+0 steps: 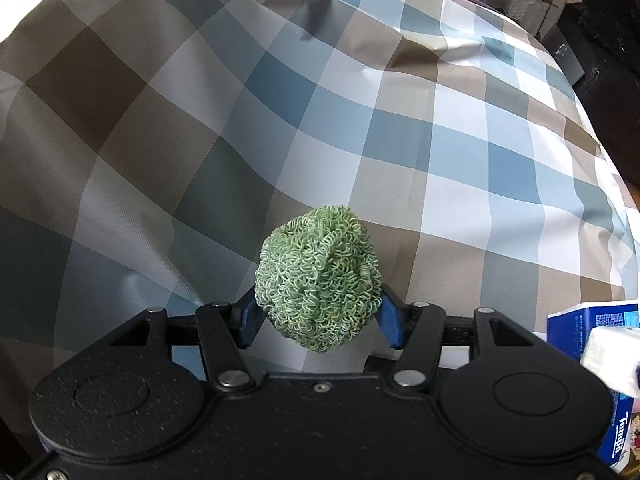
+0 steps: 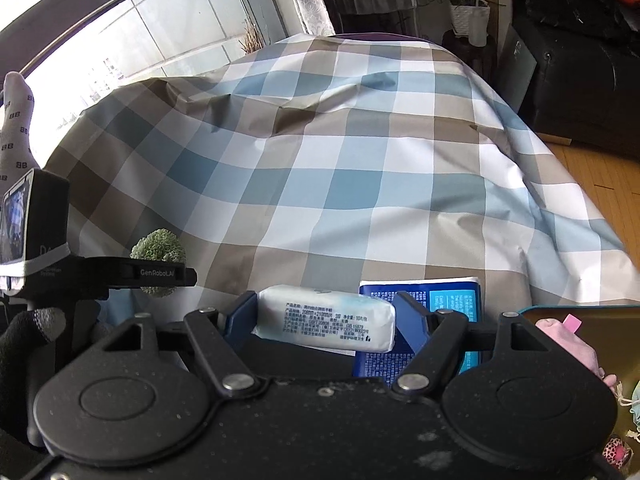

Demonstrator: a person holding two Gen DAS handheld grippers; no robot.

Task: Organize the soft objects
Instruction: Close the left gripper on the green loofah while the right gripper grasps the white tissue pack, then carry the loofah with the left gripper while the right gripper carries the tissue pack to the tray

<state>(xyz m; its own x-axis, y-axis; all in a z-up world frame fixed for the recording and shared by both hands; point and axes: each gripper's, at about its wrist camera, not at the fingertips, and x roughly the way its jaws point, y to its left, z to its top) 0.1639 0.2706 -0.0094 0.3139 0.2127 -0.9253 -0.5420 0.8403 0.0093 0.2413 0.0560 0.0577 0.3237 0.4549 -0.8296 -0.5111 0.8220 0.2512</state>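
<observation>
A green curly scrubber ball [image 1: 318, 276] sits between the blue fingers of my left gripper [image 1: 320, 298], which is shut on it above the checked cloth [image 1: 360, 120]. In the right wrist view the same ball [image 2: 158, 250] shows at the left, beside that gripper's black body. My right gripper [image 2: 326, 314] is shut on a small white tissue pack [image 2: 326, 320], held crosswise with its printed side up. Just under and behind it lies a blue tissue package [image 2: 440, 300] on the cloth [image 2: 320, 160]. The white pack [image 1: 612, 356] and the blue package [image 1: 592, 320] also edge into the left wrist view.
A teal-rimmed tray [image 2: 580, 310] at the lower right holds a pink soft item [image 2: 568, 340] and other small things. A grey patterned sock [image 2: 16, 128] hangs at the far left by the window. A black cabinet [image 2: 580, 80] and wooden floor [image 2: 592, 176] lie past the cloth's right edge.
</observation>
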